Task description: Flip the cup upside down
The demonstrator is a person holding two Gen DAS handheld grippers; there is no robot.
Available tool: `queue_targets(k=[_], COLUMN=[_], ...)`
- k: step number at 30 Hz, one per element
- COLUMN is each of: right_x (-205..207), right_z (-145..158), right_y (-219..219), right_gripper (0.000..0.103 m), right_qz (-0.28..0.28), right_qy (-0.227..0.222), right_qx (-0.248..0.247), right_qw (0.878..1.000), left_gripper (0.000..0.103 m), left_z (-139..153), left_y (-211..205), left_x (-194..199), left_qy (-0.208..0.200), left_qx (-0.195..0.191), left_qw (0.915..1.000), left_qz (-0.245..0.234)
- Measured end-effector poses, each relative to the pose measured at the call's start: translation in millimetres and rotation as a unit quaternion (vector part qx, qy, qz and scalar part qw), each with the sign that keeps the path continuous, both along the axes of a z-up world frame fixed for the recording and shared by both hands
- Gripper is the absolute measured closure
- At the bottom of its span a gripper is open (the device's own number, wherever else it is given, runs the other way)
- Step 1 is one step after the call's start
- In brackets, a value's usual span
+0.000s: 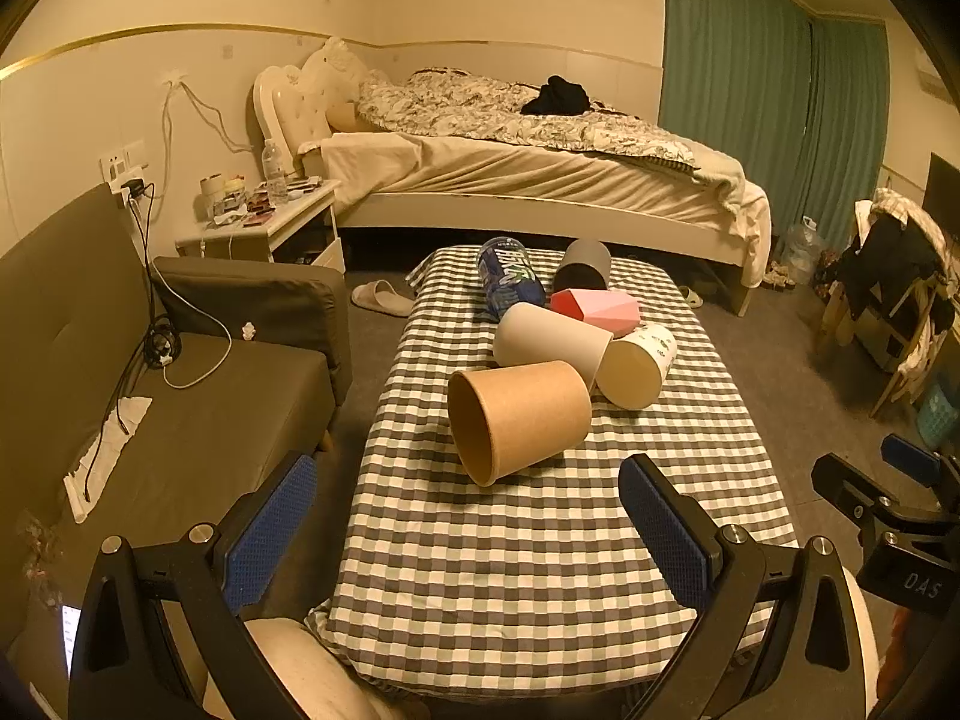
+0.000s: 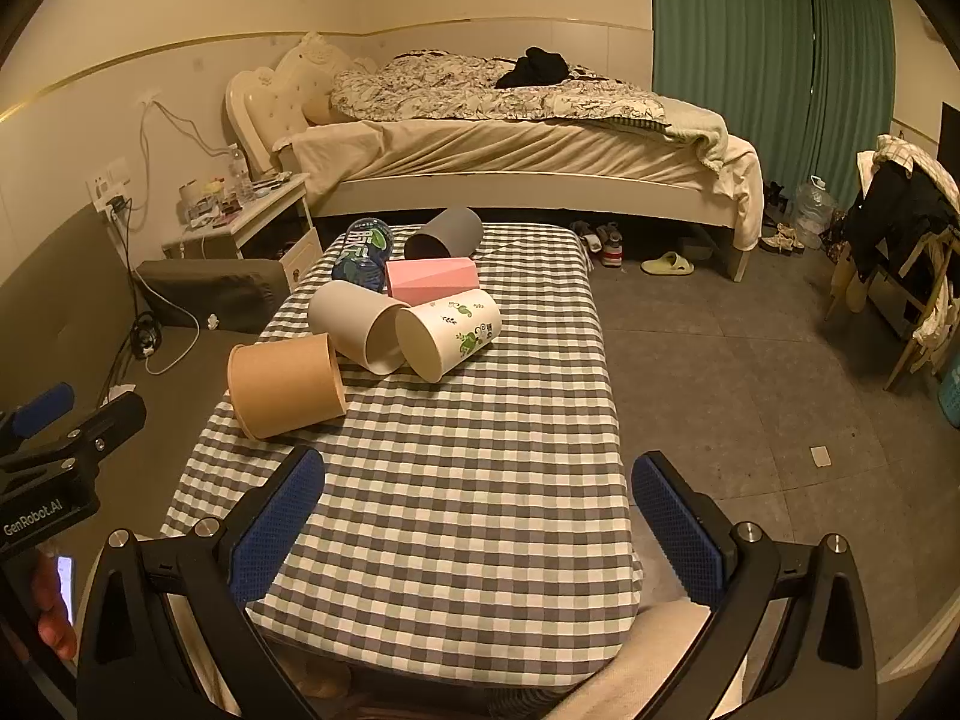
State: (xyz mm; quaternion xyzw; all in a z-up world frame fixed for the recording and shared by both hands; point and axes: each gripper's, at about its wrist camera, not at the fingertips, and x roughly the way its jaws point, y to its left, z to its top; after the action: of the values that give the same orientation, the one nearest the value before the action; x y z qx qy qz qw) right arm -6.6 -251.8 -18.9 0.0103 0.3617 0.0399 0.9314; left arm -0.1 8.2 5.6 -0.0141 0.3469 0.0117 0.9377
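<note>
1. The brown cup (image 1: 519, 420) lies on its side on the checked counter (image 1: 480, 570), in the middle of the left view and at the middle left of the right view
2. Its open mouth points to the lower left of the left view, and its long way runs from there toward the upper right
3. It touches the grey cup (image 1: 549, 342) behind it, which touches the white cup with leaves (image 1: 636, 366)
4. The left tongs (image 1: 468, 528) are wide open and hold nothing, with the brown cup just ahead of them
5. The right tongs (image 2: 480, 522) are wide open and empty too
6. I think the left tongs are nearer, since the cup sits up and off to the left of the right ones
</note>
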Motion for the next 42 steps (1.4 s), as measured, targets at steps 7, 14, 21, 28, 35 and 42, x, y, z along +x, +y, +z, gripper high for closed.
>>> queue_targets(k=[7, 14, 21, 28, 35, 42], right_x=[-0.8, -4.3, -5.0, -4.8, -5.1, -5.2], right_z=[1.1, 4.8, 8.4, 8.3, 9.4, 9.7], right_y=[0.1, -0.4, -0.5, -0.6, -0.7, -0.2], right_gripper=[0.0, 0.0, 0.0, 0.0, 0.0, 0.0], right_qz=[-0.001, -0.001, -0.001, -0.001, 0.0, 0.0], right_qy=[0.0, -0.003, -0.007, -0.007, -0.007, -0.006], right_qx=[0.0, 0.001, 0.001, 0.0, 0.0, 0.001], right_qw=[1.0, 1.0, 1.0, 1.0, 1.0, 1.0], left_gripper=[0.0, 0.0, 0.0, 0.0, 0.0, 0.0], left_z=[-1.0, -1.0, -0.9, -0.8, -0.4, -0.9], left_y=[-2.3, -3.3, -5.2, -5.3, -5.8, -5.4], left_x=[-1.2, -1.3, -1.5, -1.4, -1.9, -1.5], left_qy=[-0.002, -0.003, -0.003, -0.002, -0.003, -0.002], left_qx=[0.001, 0.001, 0.001, 0.001, 0.001, 0.001], left_qw=[1.0, 1.0, 1.0, 1.0, 1.0, 1.0], left_qz=[-0.002, -0.002, -0.003, -0.002, -0.002, -0.003])
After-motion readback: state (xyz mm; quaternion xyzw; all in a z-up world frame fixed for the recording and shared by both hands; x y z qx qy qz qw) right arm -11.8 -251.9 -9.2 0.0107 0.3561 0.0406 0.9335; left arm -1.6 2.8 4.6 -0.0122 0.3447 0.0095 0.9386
